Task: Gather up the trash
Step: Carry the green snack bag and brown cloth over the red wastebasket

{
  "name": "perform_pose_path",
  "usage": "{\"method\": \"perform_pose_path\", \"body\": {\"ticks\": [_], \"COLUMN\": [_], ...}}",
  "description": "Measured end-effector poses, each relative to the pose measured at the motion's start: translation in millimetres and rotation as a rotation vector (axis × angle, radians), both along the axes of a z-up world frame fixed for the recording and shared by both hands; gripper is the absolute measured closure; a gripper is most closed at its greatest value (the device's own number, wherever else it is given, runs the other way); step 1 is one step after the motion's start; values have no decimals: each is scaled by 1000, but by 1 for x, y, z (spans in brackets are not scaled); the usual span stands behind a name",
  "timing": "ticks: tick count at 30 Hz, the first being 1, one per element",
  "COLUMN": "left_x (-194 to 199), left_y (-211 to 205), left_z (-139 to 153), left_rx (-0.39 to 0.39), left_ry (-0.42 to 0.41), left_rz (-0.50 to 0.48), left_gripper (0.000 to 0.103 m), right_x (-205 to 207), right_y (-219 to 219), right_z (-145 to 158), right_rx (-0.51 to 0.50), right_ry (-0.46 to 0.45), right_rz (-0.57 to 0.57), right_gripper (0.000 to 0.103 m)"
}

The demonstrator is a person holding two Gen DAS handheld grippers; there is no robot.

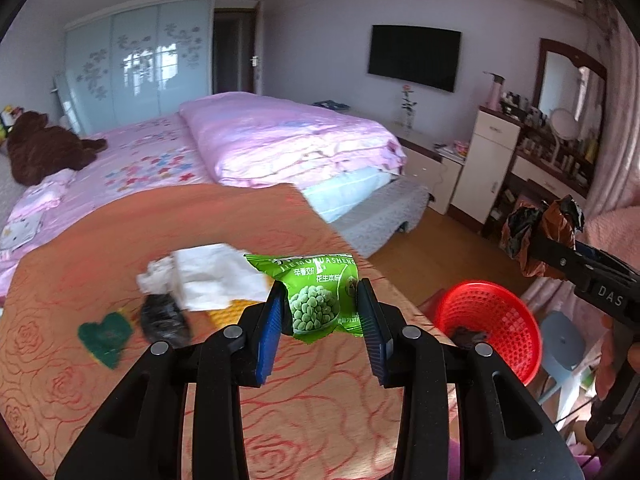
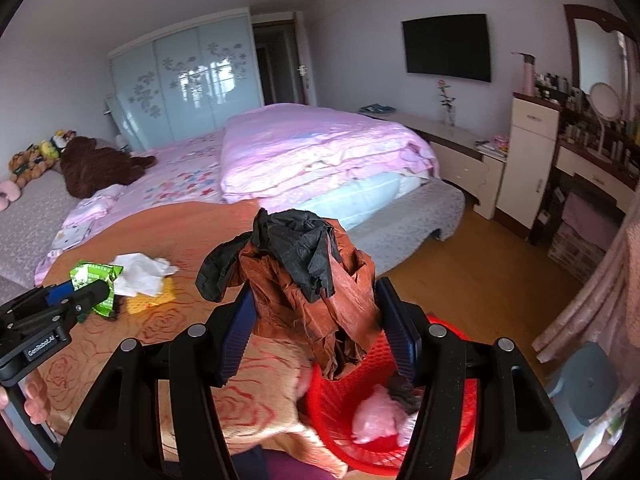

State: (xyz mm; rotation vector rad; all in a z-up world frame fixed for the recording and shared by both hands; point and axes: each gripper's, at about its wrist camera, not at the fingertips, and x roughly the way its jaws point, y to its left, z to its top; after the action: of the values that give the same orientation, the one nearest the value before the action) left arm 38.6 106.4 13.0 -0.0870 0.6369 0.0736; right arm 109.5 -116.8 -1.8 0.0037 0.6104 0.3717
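Note:
My left gripper point(image 1: 320, 312) is shut on a green snack packet point(image 1: 318, 298), held above the orange rose-patterned cloth point(image 1: 280, 420). On the cloth to its left lie white tissue point(image 1: 212, 280), a black wrapper point(image 1: 164, 318), a green scrap point(image 1: 106, 334) and a yellow piece point(image 1: 232, 312). My right gripper point(image 2: 320, 320) is shut on a crumpled brown and black wrapper point(image 2: 312, 280), held above the red mesh basket point(image 2: 340, 412). The basket shows in the left wrist view point(image 1: 496, 320) at the table's right edge. It holds pink and dark trash point(image 2: 380, 416).
A bed with a pink quilt point(image 1: 280, 136) lies beyond the table. A dresser with a mirror point(image 1: 560, 128) stands at the right. A blue-grey stool point(image 1: 560, 340) sits beside the basket. Wooden floor point(image 2: 480, 280) lies between the bed and the dresser.

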Motion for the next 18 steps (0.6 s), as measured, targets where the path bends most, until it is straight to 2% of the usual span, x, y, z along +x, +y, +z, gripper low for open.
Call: {"method": "perform_pose_path", "body": {"ticks": [9, 18], "left_x": [29, 51], "left_y": [-55, -113], "left_z": [-4, -27], "left_rx": [1, 19], "left_ry": [15, 72], "left_rz": [-128, -251], "left_gripper": [68, 68], "right_x": [3, 11], "right_y": [-41, -72], "right_z": [-11, -36], "right_rx": [-6, 2], "right_ry": [20, 89], "right_rz": [-98, -172], "right_gripper": [45, 45]}}
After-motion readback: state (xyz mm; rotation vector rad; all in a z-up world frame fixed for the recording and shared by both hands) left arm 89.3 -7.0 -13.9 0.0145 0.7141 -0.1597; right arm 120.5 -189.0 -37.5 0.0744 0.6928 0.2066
